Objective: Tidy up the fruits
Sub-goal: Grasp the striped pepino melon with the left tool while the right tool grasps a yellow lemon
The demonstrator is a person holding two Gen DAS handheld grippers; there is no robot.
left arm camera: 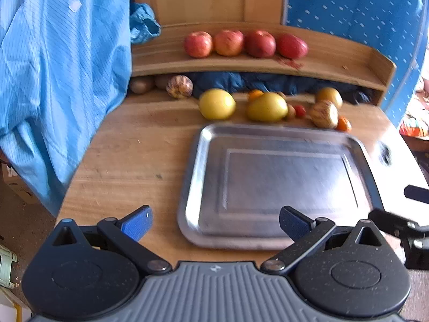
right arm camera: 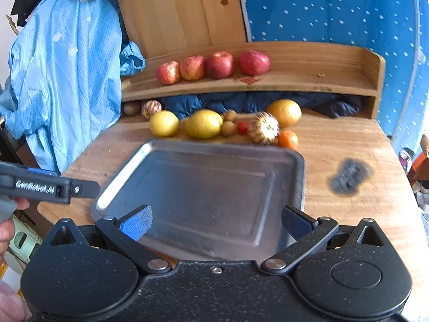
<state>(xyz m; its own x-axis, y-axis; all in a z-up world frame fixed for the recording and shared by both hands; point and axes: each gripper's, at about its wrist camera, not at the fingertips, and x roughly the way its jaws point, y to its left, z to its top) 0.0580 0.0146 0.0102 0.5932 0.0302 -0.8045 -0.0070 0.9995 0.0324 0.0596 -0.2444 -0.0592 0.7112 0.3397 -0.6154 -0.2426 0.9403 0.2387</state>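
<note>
Fruits (left arm camera: 268,106) sit loose at mid-frame above my bare tray (left arm camera: 203,145); four apples (left arm camera: 245,43) are shelved. Left gripper (left arm camera: 215,221) and right gripper (right arm camera: 217,221) spread, holding nothing.

The left gripper (left arm camera: 215,221) has a ribbed grey housing, two speckled black round hubs, black link arms on silver pivot screws, and blue textured pads (left arm camera: 136,224) on its fingers. The right gripper (right arm camera: 215,221) is alike but with a speckled black housing. Seen from the right wrist, the left gripper's black side reads "GenRobot.AI" in white.
</note>
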